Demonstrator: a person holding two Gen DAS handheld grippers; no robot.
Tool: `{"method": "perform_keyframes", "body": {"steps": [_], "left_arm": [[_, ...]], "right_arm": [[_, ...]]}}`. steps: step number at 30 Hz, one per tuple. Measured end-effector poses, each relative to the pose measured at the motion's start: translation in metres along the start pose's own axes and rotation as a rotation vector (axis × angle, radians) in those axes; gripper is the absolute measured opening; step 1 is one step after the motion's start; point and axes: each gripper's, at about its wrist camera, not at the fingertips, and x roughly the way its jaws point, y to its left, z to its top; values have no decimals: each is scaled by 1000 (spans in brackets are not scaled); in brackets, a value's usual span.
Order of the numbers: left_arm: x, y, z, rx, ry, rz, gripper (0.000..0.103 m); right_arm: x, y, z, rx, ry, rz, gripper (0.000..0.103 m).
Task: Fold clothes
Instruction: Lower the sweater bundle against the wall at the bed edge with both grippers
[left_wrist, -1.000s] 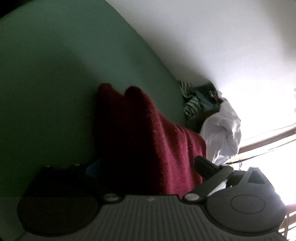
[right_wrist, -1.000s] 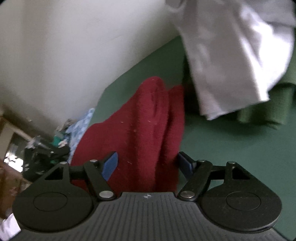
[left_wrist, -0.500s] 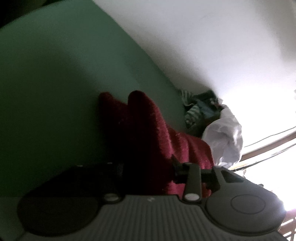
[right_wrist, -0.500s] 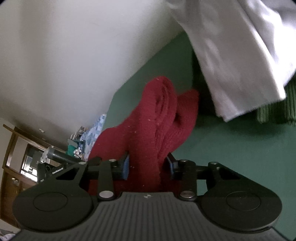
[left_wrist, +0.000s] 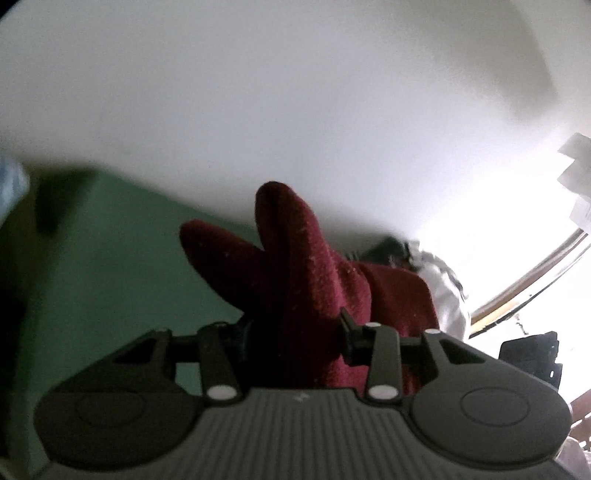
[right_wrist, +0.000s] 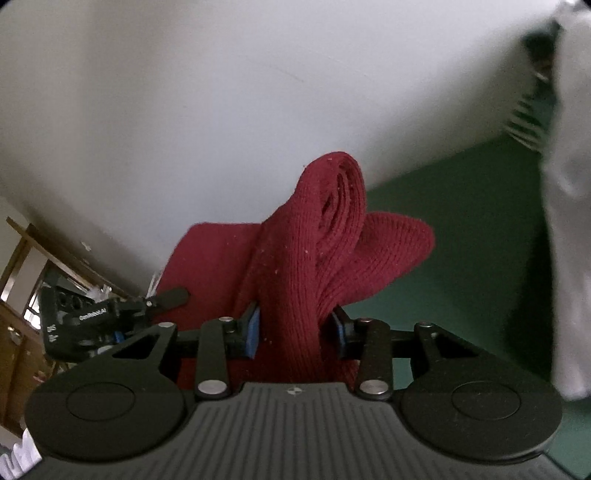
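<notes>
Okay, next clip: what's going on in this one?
A person is folding laundry with a hand-held gripper in each hand. Both the left hand-held gripper and the right hand-held gripper are clamped on bunched folds of one dark red knitted garment, which is raised off the green surface. A white garment hangs at the right edge of the right wrist view. No fold has been laid down yet.

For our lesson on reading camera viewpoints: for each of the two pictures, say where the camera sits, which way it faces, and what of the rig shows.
Left wrist: rides on the left gripper, faces the white wall over the green surface; its jaws pinch the dark red knit garment.
Right wrist: rides on the right gripper, faces that wall; its blue pads clamp the garment; the left gripper shows.
Shared: garment, wall, green surface, white cloth.
</notes>
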Motion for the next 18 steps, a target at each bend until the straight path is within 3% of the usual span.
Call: {"method": "perform_keyframes", "body": {"steps": [8, 18], "left_arm": [[15, 30, 75, 34, -55, 57, 40], [76, 110, 83, -27, -45, 90, 40]], "right_arm": [[69, 36, 42, -36, -81, -18, 40], [157, 5, 50, -39, -111, -69, 40]]}}
